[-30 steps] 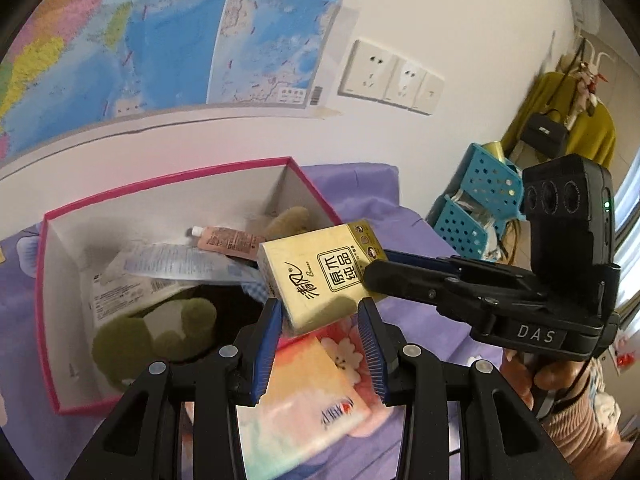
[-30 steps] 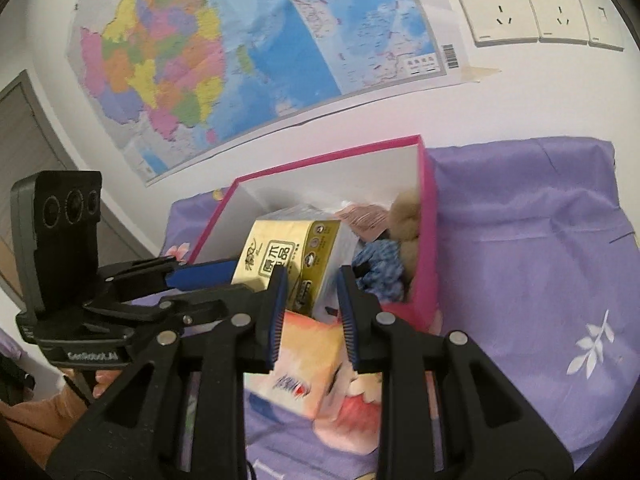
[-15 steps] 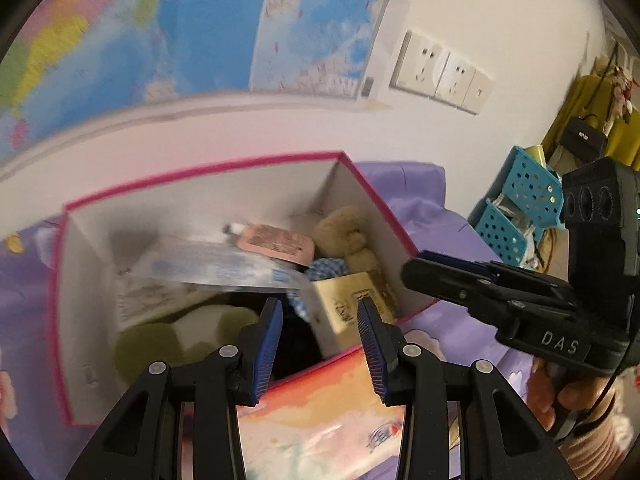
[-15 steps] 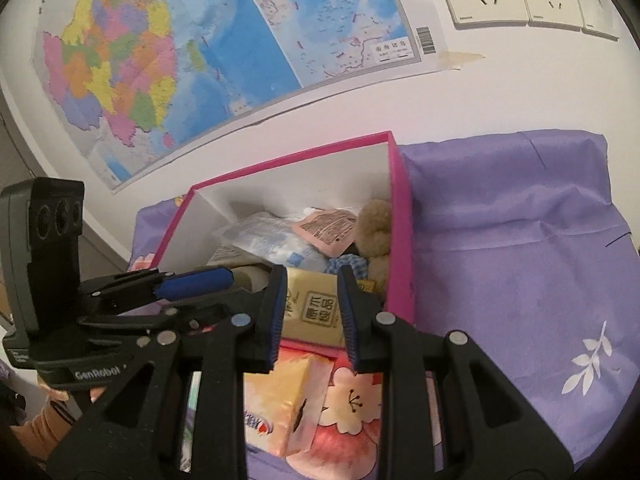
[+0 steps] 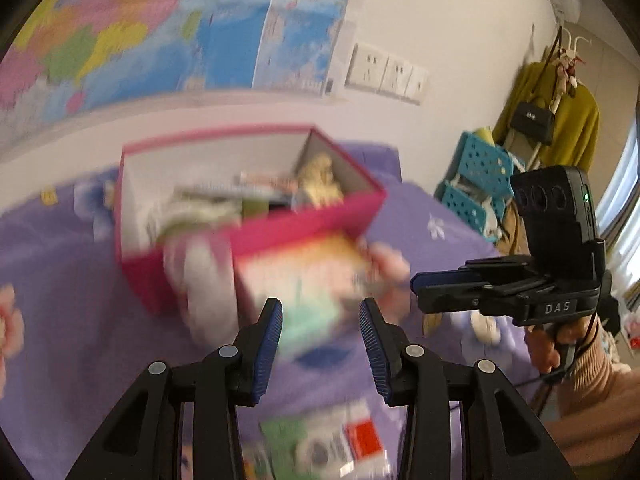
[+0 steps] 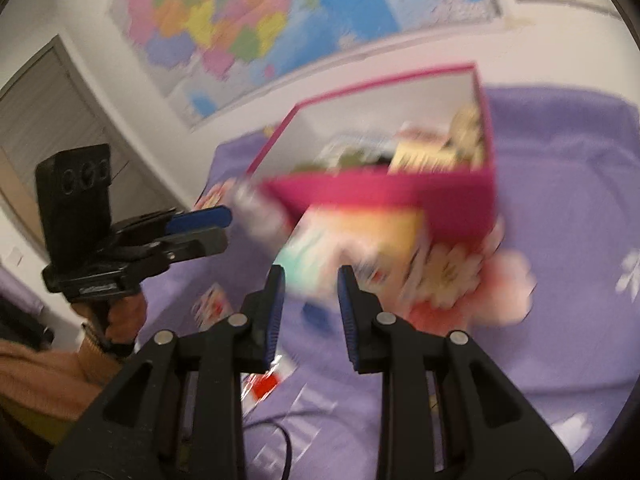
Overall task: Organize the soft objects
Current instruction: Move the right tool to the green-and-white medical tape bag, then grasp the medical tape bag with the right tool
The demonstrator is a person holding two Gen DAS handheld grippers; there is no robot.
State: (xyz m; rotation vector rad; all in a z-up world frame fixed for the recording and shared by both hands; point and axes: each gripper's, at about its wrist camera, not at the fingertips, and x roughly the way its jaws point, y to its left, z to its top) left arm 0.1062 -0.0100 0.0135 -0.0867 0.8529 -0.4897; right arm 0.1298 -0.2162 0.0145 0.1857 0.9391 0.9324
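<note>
Both sets of fingers part-open, holding nothing: left gripper (image 5: 320, 340), right gripper (image 6: 310, 312). Yellow tissue pack (image 6: 424, 156), held a second ago, now sits in the pink box (image 6: 384, 196). Next candidate, I think: colourful tissue pack (image 5: 304, 276) just outside it.

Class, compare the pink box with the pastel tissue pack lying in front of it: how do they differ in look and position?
The pink box is open-topped with stiff walls and holds several things; the tissue pack is a closed soft pack. The box is plain pink outside; the pack is peach, yellow and green. The box stands nearer the wall; the pack lies against its front, nearer the grippers. Both rest on the purple cloth.
</note>
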